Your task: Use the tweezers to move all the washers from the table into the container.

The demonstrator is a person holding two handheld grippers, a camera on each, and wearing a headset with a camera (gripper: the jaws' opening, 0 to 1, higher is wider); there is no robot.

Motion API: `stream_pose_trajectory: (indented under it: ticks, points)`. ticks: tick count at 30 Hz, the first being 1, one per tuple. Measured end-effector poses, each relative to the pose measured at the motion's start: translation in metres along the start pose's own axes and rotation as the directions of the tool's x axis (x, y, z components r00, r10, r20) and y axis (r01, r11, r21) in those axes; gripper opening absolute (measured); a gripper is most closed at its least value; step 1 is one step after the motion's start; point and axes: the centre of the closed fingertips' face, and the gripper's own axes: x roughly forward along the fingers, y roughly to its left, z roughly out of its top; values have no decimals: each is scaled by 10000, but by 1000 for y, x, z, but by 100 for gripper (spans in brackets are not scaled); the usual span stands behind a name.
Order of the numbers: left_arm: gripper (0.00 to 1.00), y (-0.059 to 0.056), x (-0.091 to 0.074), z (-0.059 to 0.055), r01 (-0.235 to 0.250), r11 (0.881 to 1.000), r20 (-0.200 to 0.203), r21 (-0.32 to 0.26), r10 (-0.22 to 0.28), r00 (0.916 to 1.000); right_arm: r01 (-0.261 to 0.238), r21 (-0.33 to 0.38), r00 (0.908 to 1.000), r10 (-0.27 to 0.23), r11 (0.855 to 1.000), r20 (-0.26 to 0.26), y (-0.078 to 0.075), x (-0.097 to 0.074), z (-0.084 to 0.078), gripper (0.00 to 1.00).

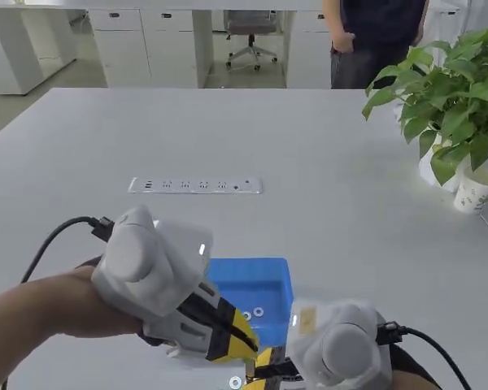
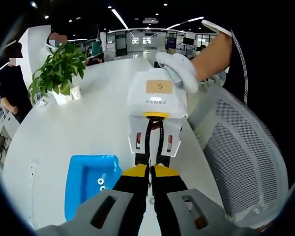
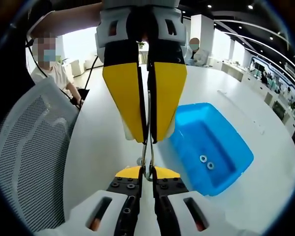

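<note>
A blue container (image 1: 270, 275) stands near the table's front edge, with two washers (image 1: 253, 313) on its floor. The same washers (image 3: 206, 162) lie in the container (image 3: 226, 142) in the right gripper view, and the container (image 2: 81, 184) also appears in the left gripper view. One washer (image 1: 236, 382) lies on the table in front of it. The thin metal tweezers (image 3: 146, 147) run between the two grippers, which face each other tip to tip. My left gripper (image 1: 246, 340) is shut on the tweezers' upper part. My right gripper (image 3: 147, 172) is shut on their lower end.
A white power strip (image 1: 195, 186) lies mid-table. A potted plant (image 1: 451, 106) and a paper cup (image 1: 477, 191) stand at the right edge. A person (image 1: 378, 41) stands beyond the table near an office chair (image 1: 250, 32). A mesh chair (image 2: 241, 147) is beside me.
</note>
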Motion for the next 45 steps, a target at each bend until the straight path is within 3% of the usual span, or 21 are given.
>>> stream_pose_trajectory:
  ticks: [7, 23, 35, 45]
  points:
    - [5, 5, -12, 12, -75, 9999, 138, 137, 73, 9999, 64, -298, 10000, -62, 9995, 67, -7, -9, 15, 9]
    - [5, 32, -37, 32, -666, 9962, 257, 558, 653, 9975, 368, -734, 9984, -335, 9966, 465, -39, -20, 46, 9]
    - [5, 53, -43, 34, -906, 9936, 243, 669, 892, 9957, 560, -851, 9972, -515, 9948, 539, -62, -20, 54, 9]
    - [5, 67, -35, 24, -938, 9936, 153, 632, 930, 9955, 554, -881, 9979, -523, 9946, 376, -77, -9, 46, 9]
